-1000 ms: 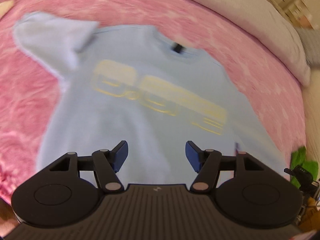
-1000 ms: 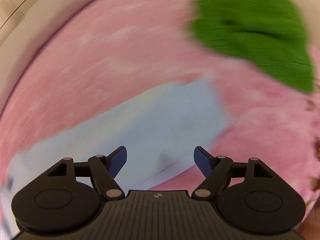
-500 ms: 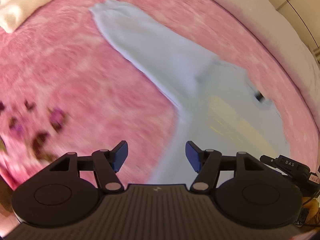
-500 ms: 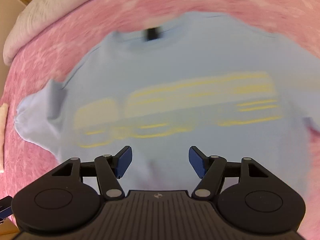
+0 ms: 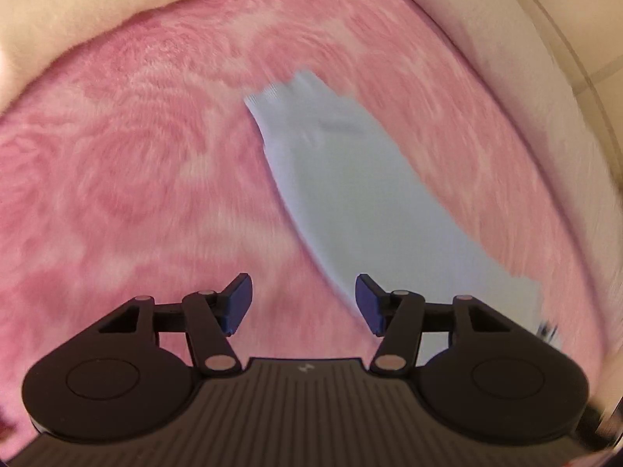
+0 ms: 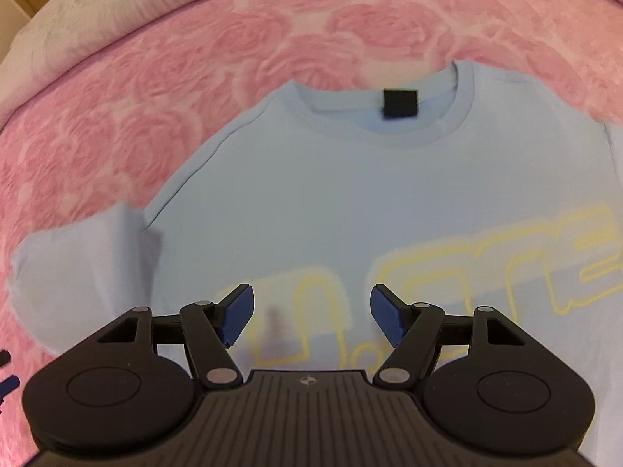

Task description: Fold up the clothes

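The light-blue sweatshirt [image 6: 350, 194] is spread front-up on the pink rose-patterned blanket [image 6: 136, 97] of the bed. The right tool [image 6: 311, 319] is held apart over its yellow print, nothing gripped. The left tool [image 5: 303, 303], just narrowed, is empty beside the outstretched sleeve [image 5: 342, 179].

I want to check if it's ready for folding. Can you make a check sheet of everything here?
Surface: pink rose-patterned blanket, covering the bed.
Job's things: light blue sweatshirt lying flat, front up, yellow lettering, black neck tag; one sleeve stretched out straight, not yet folded.
Clutter: cream cloth at the blanket's far edge.
Grippers: left gripper open, jaws just closing a little, nothing between the fingers; right gripper open above the chest, holding nothing.
Cables: nothing seen.
Surroundings: pale grey bedding beyond the blanket.
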### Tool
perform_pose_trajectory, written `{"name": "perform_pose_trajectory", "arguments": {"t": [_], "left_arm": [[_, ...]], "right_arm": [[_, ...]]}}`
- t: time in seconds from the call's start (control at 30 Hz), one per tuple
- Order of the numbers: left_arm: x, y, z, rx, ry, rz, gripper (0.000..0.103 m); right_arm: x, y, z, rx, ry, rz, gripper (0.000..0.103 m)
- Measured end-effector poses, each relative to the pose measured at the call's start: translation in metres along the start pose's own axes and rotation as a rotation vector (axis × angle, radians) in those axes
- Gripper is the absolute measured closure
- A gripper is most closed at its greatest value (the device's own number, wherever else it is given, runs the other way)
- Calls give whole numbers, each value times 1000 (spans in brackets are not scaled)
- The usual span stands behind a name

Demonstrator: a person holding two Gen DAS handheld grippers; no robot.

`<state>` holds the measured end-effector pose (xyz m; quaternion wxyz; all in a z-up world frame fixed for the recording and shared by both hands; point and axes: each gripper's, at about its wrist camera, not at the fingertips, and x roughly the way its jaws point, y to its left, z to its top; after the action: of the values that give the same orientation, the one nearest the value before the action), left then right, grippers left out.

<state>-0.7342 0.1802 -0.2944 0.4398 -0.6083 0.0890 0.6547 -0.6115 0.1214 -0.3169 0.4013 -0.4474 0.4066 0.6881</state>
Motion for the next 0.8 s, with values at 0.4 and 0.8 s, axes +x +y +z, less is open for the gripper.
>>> {"name": "perform_pose_trajectory", "arguments": {"t": [0.4, 0.8], "left_arm": [[40, 23, 35, -169, -127, -75, 100], [-31, 68, -73, 12, -175, 321, 92]], "right_arm": [[4, -4, 1, 25, 45, -60, 29], [-6, -16, -32, 52, 110, -51, 28]]}}
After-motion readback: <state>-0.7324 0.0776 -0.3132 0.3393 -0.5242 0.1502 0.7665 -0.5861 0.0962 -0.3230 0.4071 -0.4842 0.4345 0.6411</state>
